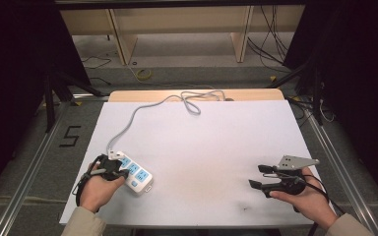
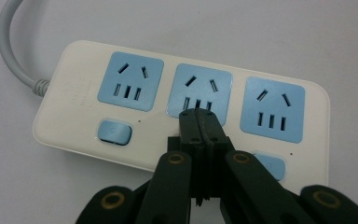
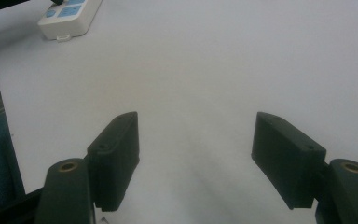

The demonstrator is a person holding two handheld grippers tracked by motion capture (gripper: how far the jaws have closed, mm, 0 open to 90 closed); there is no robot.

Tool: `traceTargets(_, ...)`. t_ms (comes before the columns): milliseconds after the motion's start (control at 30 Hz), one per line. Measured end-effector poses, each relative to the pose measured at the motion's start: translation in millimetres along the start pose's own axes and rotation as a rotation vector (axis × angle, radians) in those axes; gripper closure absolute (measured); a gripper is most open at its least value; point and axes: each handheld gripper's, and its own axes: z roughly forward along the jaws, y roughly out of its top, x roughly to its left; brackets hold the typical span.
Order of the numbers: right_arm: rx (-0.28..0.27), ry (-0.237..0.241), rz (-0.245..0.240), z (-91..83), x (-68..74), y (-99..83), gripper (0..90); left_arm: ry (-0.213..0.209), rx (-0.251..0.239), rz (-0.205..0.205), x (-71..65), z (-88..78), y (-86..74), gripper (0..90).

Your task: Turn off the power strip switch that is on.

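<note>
A white power strip (image 1: 134, 175) with three blue sockets lies near the table's front left; its grey cable (image 1: 142, 110) runs to the far edge. My left gripper (image 1: 112, 166) hovers right over it, shut with nothing between the jaws. In the left gripper view the closed tips (image 2: 198, 117) sit at the lower edge of the middle socket of the power strip (image 2: 74, 93); whether they touch it I cannot tell. My right gripper (image 1: 260, 176) rests at the front right, open and empty, its fingers (image 3: 116, 154) spread above bare white surface. The power strip's end (image 3: 67, 18) shows far off there.
The white table top (image 1: 202, 147) has a wooden strip along its far edge, where the cable loops (image 1: 197, 98). Metal frame rails (image 1: 27, 172) run along both sides, and dark floor with cables lies beyond.
</note>
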Motion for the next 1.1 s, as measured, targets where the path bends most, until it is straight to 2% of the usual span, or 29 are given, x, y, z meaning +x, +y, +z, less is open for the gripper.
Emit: traceTargets(1100,0.001,-0.002,-0.001,-0.2,0.0,0.0,32.5,0.007,0.013,0.013,-1.0,-0.3,1.5,90.0)
